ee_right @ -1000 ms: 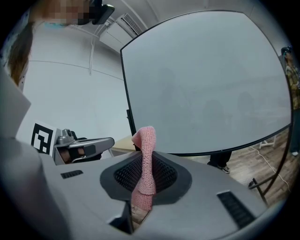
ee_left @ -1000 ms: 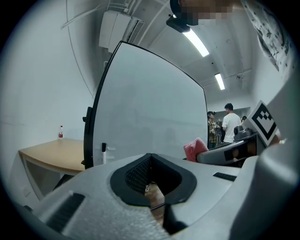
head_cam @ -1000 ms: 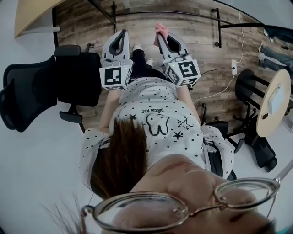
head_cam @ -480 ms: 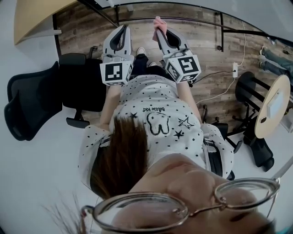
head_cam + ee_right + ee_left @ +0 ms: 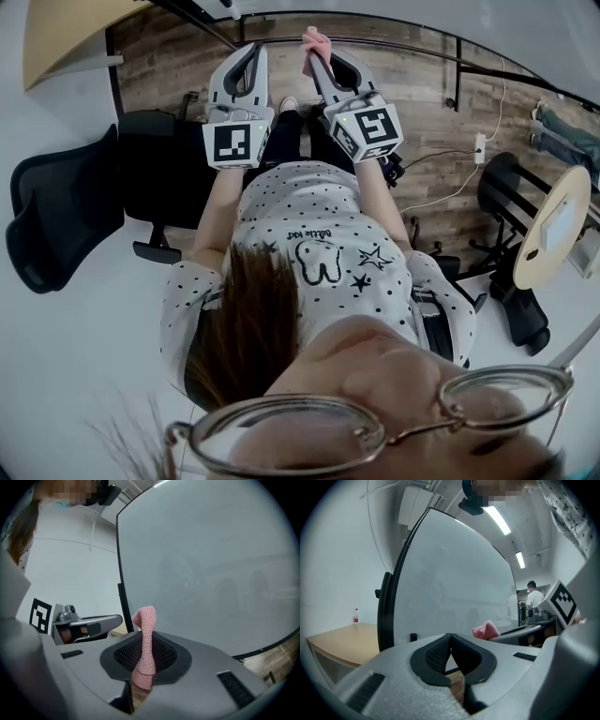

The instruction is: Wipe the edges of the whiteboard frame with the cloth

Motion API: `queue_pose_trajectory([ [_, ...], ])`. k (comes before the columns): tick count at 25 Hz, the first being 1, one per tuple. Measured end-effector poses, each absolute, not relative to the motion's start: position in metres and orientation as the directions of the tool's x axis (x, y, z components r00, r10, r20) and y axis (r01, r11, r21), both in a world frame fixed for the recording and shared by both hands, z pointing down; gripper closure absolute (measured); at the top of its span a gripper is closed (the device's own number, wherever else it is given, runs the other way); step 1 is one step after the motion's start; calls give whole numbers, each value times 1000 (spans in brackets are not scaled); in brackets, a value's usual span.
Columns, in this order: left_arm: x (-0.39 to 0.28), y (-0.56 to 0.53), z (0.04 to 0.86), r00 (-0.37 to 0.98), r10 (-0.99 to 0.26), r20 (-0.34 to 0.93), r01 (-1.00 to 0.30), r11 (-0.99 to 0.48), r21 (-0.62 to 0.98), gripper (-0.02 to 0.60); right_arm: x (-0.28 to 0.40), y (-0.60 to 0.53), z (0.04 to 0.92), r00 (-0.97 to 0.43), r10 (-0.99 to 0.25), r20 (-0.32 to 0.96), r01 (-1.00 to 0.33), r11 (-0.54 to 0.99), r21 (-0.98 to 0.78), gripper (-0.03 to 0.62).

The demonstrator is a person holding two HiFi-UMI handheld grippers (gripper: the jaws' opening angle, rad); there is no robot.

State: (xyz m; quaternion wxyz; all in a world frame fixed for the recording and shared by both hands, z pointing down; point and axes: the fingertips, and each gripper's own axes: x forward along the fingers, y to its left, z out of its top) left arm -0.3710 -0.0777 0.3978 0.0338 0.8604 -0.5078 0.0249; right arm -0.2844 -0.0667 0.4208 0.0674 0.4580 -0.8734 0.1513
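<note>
The left gripper (image 5: 251,52) and the right gripper (image 5: 315,54) reach forward from the person's dotted shirt (image 5: 319,234), over a wood floor (image 5: 422,94). The left gripper's jaws are pressed together with nothing between them. The right gripper's jaws pinch a pink cloth (image 5: 146,639), which stands up past their tips. Beyond it rises the whiteboard (image 5: 211,564). The cloth is close to the left edge of the black frame (image 5: 119,559), but contact cannot be made out.

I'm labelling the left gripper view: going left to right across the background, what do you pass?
Water bottle, whiteboard frame, pink cloth, person in white shirt.
</note>
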Motion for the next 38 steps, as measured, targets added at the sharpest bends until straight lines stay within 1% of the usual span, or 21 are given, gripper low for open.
queue_pose_trajectory([
  [6,-397,-92,410,404,-909,101,-915,-401,46,565,-322,-97,463,-644,-721,257,-765,613,-196,554],
  [11,-413,-84,412,347,-933,99,-938,-343,55,565,-340,-109,477,-660,-708,251,-751,634,-186,556],
  [14,-417,-82,410,324,-941,102,-946,-319,66,565,-349,-116,487,-665,-698,264,-744,648,-162,556],
  [17,-422,-84,413,301,-947,109,-952,-294,81,565,-360,-122,508,-683,-674,280,-727,664,-174,556],
  [21,-430,-85,424,291,-948,128,-955,-281,95,565,-374,-134,533,-690,-656,306,-716,679,-160,556],
  [26,-438,-82,419,268,-953,139,-962,-257,95,565,-378,-145,546,-682,-647,340,-721,674,-163,556],
  [38,-439,-93,424,281,-950,139,-957,-265,119,565,-383,-164,564,-631,-687,360,-770,612,-182,557],
])
